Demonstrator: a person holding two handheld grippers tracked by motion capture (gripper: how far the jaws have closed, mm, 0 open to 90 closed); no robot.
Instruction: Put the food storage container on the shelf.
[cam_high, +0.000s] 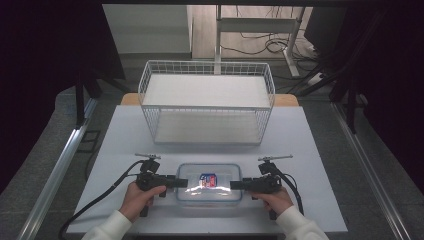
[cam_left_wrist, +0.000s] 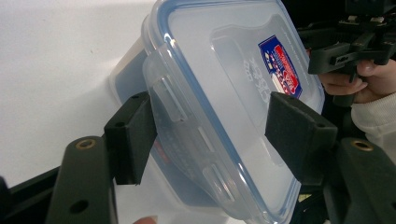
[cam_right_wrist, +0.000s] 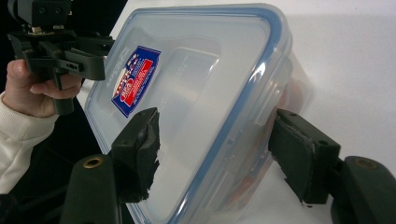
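The left claw (cam_high: 181, 182) is spread wide, with one pad over the lid and one under the side of the clear plastic box (cam_high: 209, 184). In the left gripper view the lower pad (cam_left_wrist: 130, 135) is right by the box's side clip, and the other pad (cam_left_wrist: 299, 133) sits over the lid; I cannot tell if they press it. The right claw (cam_high: 236, 185) is spread wide too, around the other short end of the box. In the right gripper view one pad (cam_right_wrist: 137, 149) lies over the lid and the other (cam_right_wrist: 303, 158) is by the wall.

The box has a blue-edged lid with a red and blue sticker (cam_high: 207, 179). It sits on the white table (cam_high: 125, 130), near the front edge, between both hands. A white wire basket (cam_high: 206, 102) stands farther back on the table, well apart from the box.
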